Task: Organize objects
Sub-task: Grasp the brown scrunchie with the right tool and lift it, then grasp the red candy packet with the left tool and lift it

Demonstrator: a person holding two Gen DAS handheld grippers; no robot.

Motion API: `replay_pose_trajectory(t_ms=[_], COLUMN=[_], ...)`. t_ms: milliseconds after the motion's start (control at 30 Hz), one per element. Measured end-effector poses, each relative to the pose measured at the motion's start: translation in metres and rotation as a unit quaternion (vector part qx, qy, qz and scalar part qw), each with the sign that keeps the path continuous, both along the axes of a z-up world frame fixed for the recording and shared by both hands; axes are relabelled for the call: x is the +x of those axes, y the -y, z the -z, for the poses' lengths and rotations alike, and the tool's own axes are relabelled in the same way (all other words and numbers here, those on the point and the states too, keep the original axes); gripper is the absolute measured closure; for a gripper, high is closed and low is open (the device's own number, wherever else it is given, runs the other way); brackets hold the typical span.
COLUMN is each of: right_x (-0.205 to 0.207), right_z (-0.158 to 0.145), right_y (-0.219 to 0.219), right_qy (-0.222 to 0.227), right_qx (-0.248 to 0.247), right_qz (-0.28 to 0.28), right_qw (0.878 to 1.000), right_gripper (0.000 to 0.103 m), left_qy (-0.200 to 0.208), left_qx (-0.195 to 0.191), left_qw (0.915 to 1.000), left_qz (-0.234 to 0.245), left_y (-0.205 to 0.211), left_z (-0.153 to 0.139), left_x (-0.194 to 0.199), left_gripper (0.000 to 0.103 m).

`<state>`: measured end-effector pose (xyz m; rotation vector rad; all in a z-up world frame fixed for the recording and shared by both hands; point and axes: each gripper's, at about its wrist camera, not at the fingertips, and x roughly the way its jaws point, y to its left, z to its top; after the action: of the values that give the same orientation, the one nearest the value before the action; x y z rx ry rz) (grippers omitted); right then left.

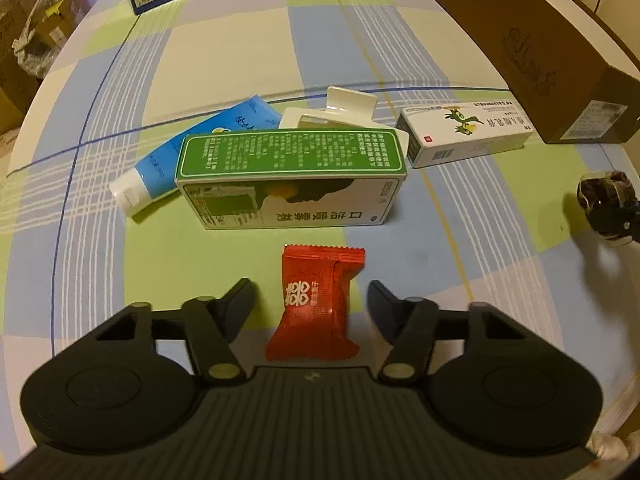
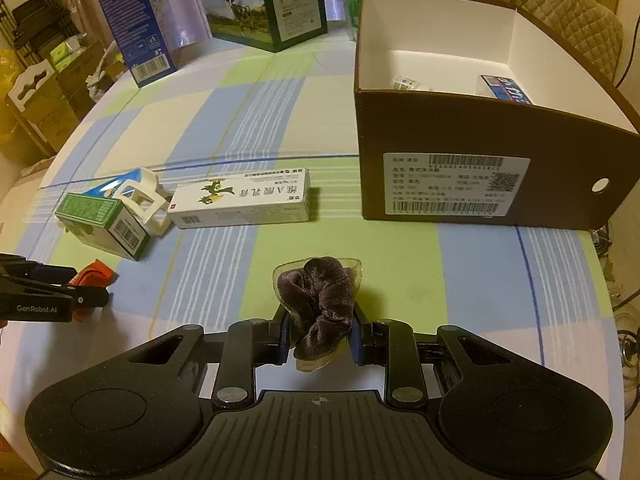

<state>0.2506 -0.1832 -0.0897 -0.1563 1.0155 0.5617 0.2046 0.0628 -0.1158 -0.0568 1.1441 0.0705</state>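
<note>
A red candy packet (image 1: 317,304) lies on the checked tablecloth between the spread fingers of my open left gripper (image 1: 312,304). Beyond it stand a green-and-white box (image 1: 292,178), a blue tube (image 1: 200,148), a white plastic holder (image 1: 340,114) and a long white box (image 1: 466,132). My right gripper (image 2: 320,334) is shut on a purple velvet scrunchie (image 2: 320,304) in a clear wrapper, held above the table. In front of it stands an open brown box (image 2: 492,140) with two small items inside. The left gripper (image 2: 92,294) shows at the left edge of the right wrist view, around the red packet (image 2: 94,272).
A blue carton (image 2: 132,20), a green carton (image 2: 276,4) and green packs stand at the table's far edge. Cardboard boxes and clutter sit off the table to the left. A quilted chair back (image 2: 560,12) rises behind the brown box. The table edge runs close on the right.
</note>
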Motion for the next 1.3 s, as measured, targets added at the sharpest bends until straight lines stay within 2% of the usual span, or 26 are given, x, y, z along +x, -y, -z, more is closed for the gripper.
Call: replay_pose_trajectory(t_ms=[100, 333, 1067, 1300], right_x=[-0.001, -0.001, 0.006, 0.011], right_z=[-0.001, 0.000, 0.002, -0.003], right_y=[0.002, 0.004, 0.016, 0.033], right_qy=[0.000, -0.003, -0.014, -0.018], right_qx=[0.001, 0.003, 0.004, 0.005], right_qz=[0.002, -0.006, -0.022, -0.018], right_qw=[1.000, 1.000, 1.000, 1.000], right_gripper=[0.078, 0.078, 0.078, 0.078], left_qy=[-0.001, 0.001, -0.013, -0.002], left_qx=[0.008, 0.007, -0.009, -0.012], left_qw=[1.0000, 1.0000, 0.9996, 0.9998], left_qz=[0.001, -0.007, -0.023, -0.017], left_y=[0.003, 0.011, 0.022, 0.031], left_z=[-0.001, -0.002, -0.005, -0.021], left_x=[-0.001, -0.004, -0.015, -0.017], left_gripper=[0.054, 0.074, 0.079, 0.079])
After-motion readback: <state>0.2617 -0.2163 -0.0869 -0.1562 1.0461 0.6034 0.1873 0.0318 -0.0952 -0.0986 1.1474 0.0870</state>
